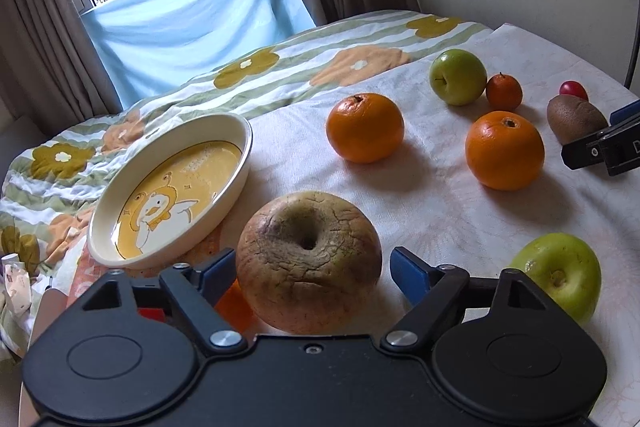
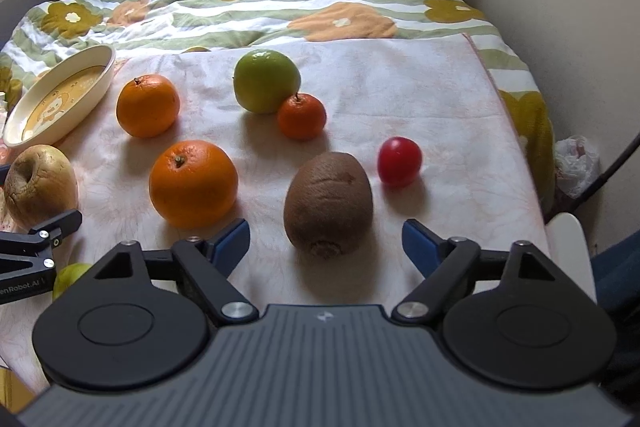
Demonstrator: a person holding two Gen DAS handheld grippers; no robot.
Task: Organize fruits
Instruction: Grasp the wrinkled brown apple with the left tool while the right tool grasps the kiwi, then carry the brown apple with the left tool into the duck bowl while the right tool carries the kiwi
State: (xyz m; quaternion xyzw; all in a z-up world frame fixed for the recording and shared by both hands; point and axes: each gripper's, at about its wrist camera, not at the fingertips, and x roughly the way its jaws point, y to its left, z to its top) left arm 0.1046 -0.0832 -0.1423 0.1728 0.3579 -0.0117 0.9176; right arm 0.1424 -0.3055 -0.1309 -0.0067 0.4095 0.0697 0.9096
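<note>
My left gripper (image 1: 310, 269) is open, its blue pads on either side of a wrinkled brownish apple (image 1: 308, 261); the left pad is close to it, the right pad stands apart. A cream dish with a duck picture (image 1: 168, 187) lies tilted just left of it. My right gripper (image 2: 326, 243) is open, with a brown kiwi (image 2: 328, 203) between its fingers, not touched. Two oranges (image 2: 192, 183) (image 2: 148, 105), a green apple (image 2: 266, 81), a small tangerine (image 2: 302, 117) and a small red fruit (image 2: 399, 161) lie on the pale cloth (image 2: 400, 87).
Another green apple (image 1: 560, 275) lies right of my left gripper. The cloth covers a flowered quilt (image 2: 280, 11) on a bed. A wall runs along the right. Curtains and a blue sheet (image 1: 192, 11) hang behind. A white plastic bag (image 2: 576, 163) lies beside the bed.
</note>
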